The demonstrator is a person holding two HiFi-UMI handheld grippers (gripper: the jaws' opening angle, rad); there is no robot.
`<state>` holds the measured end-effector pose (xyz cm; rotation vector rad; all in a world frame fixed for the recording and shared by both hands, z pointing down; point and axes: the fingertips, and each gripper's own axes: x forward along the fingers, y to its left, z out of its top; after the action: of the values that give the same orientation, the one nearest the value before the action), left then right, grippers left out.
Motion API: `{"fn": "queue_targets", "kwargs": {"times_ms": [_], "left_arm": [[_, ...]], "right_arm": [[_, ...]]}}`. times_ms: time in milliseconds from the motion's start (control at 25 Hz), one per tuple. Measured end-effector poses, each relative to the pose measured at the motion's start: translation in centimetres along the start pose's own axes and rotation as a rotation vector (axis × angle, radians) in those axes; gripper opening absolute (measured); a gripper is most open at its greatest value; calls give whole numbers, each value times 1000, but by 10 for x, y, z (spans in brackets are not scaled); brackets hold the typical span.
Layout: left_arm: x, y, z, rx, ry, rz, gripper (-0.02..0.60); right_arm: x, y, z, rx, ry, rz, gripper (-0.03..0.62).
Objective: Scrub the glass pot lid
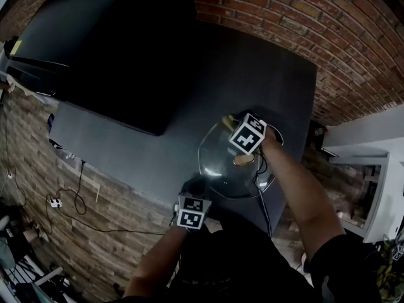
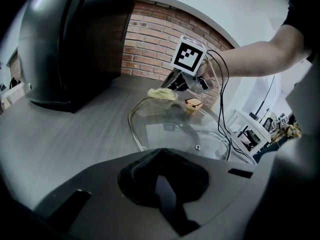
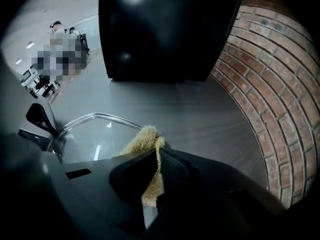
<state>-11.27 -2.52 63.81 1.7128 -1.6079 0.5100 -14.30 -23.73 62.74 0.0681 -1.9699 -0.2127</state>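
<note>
Black left tongs [image 2: 159,154]: nearest the person, tips closed together at the near rim of the lid. They look pinched on that rim, though the contact itself is hidden behind the pads.
Glass pot lid [image 2: 170,134]: lying flat on the counter [image 2: 75,134] close to its near edge, gold knob [image 2: 193,103] up. A cable [image 1: 260,175] runs over its right side.
Right tongs [image 3: 156,156]: closed tight on a yellow scrub pad [image 3: 145,139], which pokes out past the tips at the lid's far rim, beyond the knob.
Step, as I judge it: scrubbing the far part of the glass while the near rim is steadied.
Far end: a large black object [image 2: 65,44] stands on the counter before a brick wall [image 3: 280,84], well apart from the lid.
Risk, slip: if the hold on the thin rim is shallow, hard strokes could slide or spin the lid loose.
Risk, edge: a pull toward the person could carry the lid off the counter.
Risk, pad: only a narrow strip is gripped, so dragging could tug it out and put bare tips on glass.
Risk, cable: it could snag on the knob.
</note>
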Motion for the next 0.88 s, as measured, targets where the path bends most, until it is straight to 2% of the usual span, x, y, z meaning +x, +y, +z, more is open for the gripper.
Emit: {"fn": "queue_targets", "kwargs": {"times_ms": [480,880], "left_arm": [[0,3,1,6,7,-3,34],[1,2,1,22,23,-10,34]], "right_arm": [[-23,-39,-80,246,30,-43,25],[-41,-36,-134,384,36,-52,25]]}}
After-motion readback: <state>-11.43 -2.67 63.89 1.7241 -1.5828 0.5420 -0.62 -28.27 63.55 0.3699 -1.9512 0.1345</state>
